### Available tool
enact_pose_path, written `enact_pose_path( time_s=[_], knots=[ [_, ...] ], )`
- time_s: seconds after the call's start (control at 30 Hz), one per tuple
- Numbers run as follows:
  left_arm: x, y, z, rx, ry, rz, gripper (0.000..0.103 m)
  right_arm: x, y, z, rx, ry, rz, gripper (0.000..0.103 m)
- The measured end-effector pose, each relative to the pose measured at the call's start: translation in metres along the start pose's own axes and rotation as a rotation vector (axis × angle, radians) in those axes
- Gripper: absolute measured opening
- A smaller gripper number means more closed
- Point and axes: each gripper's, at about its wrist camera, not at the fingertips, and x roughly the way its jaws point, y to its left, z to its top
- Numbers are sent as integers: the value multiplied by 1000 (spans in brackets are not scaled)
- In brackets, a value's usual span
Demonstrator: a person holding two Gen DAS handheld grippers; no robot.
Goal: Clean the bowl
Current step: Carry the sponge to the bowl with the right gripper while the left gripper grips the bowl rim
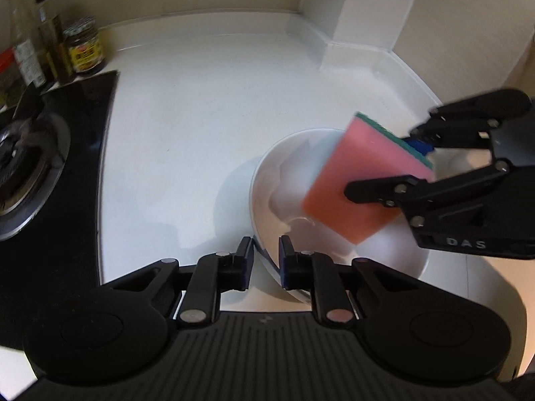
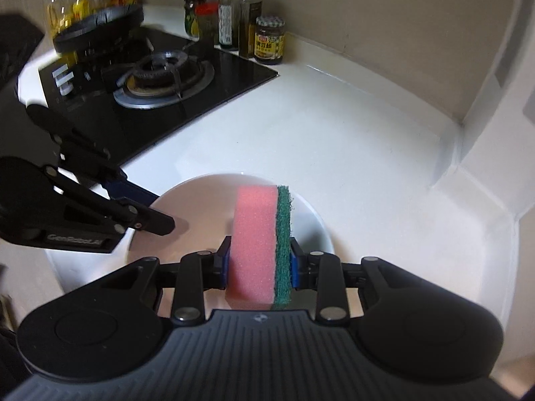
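From the left wrist, the left gripper (image 1: 265,260) fills the foreground, its jaws set on either side of the near rim of the white bowl (image 1: 291,163). A narrow gap shows between the pads and the wall, and blur makes it hard to say whether they press on it, so the grip cannot be told. The bowl sits on the white counter (image 1: 200,100); its right side is covered by the pink sponge (image 1: 351,180), which the right gripper (image 1: 394,163) holds down into it. The bowl looks empty apart from the sponge. At the left edge the stove (image 1: 40,153) is cut off, with blurred bottles (image 1: 50,43) behind it.

From the right wrist, the right gripper (image 2: 257,264) is clenched on the sponge (image 2: 254,244), pink foam to the left, green scouring layer to the right. The sponge hides the middle of the bowl (image 2: 190,197). The left gripper (image 2: 150,210) reaches over the bowl's left rim; its fingertips are partly hidden. Beyond lie the stove (image 2: 160,80) and several bottles (image 2: 250,16), along with a jar (image 2: 269,40).
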Motion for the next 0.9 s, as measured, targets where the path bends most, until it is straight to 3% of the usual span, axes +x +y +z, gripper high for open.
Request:
enact_pose_path(
  time_s=[0.17, 0.27, 0.37, 0.47, 0.57, 0.67, 0.77, 0.83, 0.9],
  knots=[
    [7, 4, 12, 47, -2, 15, 10, 8, 9, 6, -59, -13, 98, 27],
    [9, 5, 16, 76, 1, 10, 9, 1, 7, 3, -89, 26, 194, 27],
    [11, 3, 18, 101, 4, 6, 8, -4, -1, 1, -149, 65, 153, 27],
    [11, 1, 19, 113, 1, 11, 8, 3, -22, 6, -89, 27, 98, 27],
    [12, 1, 19, 108, 1, 16, 7, 9, -18, 8, -50, -8, 196, 27],
    [12, 2, 20, 104, 2, 12, 7, -2, -6, 1, -107, 33, 281, 27],
    [11, 2, 20, 101, 1, 16, 7, -9, -11, -2, -163, 72, 256, 27],
    [11, 1, 19, 100, -1, 21, 7, -10, -17, -2, -214, 71, 154, 27],
    [10, 0, 19, 102, -3, 24, 7, -5, -19, 2, -198, 49, 132, 27]
  ],
)
